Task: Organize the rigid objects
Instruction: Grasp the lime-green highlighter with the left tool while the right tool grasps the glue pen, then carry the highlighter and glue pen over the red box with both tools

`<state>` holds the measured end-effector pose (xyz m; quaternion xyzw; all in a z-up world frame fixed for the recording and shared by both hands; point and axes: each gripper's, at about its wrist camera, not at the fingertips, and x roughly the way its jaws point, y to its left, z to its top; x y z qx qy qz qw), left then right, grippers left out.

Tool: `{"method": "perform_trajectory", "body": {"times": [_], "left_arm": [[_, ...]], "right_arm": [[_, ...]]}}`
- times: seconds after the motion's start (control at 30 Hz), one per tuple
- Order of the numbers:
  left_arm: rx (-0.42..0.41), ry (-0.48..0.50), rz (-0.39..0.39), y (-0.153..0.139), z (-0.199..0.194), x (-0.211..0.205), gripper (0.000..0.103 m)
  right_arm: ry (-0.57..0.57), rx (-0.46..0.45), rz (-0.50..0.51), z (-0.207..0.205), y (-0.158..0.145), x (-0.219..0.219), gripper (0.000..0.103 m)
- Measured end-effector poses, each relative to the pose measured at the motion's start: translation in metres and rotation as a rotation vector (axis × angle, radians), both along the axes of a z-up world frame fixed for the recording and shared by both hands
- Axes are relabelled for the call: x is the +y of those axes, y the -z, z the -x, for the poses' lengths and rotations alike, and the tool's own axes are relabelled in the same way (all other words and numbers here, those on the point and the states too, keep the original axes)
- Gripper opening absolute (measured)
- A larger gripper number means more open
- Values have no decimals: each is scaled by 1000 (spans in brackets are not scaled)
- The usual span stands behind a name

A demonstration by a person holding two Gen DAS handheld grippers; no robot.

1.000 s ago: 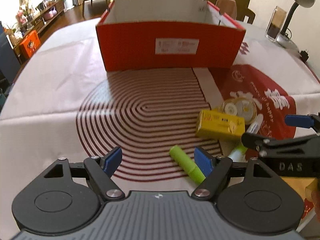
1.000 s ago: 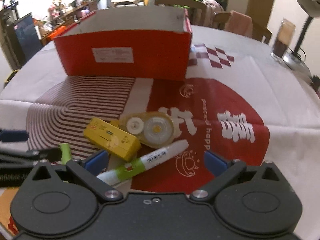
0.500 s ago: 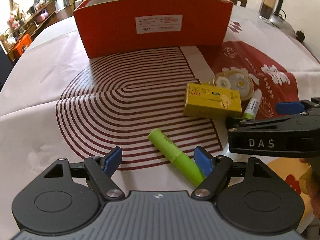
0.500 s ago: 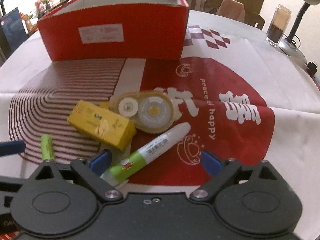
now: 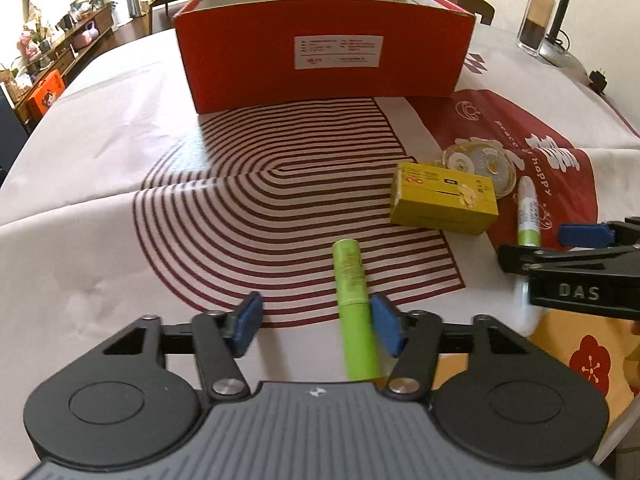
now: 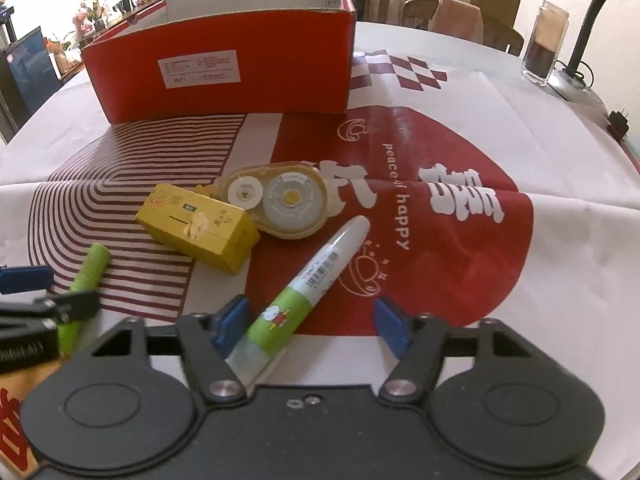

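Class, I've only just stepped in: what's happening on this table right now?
A person is tidying small items with a claw in each hand. The left claw is open around a green tube lying on the cloth, not yet gripped. The right claw is open around a glue pen. A yellow box and tape dispenser lie beside them. The red cardboard box stands open behind; its inside cannot be seen.

"DAS" stands on the right hand-held gripper (image 5: 584,236); "peace of happy" on the tablecloth (image 6: 440,240).
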<state>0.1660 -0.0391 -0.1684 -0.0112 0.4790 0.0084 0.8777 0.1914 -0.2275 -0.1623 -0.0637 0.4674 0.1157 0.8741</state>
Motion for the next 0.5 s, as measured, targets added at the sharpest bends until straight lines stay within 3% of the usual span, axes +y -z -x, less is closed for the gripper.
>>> {"method": "perform_trajectory", "body": {"times": [0.17, 0.23, 0.37, 0.5], "left_arm": [[5, -18, 1, -3, 1, 10, 33], [9, -26, 14, -4, 1, 13, 32], [16, -30, 15, -4, 1, 16, 20], [21, -32, 33, -5, 2, 20, 16]], "right_arm": [[33, -6, -11, 1, -4, -14, 32], [44, 0, -22, 0, -4, -19, 23], [53, 4, -31, 0, -5, -24, 17], [57, -6, -37, 5, -7, -28, 17]]}}
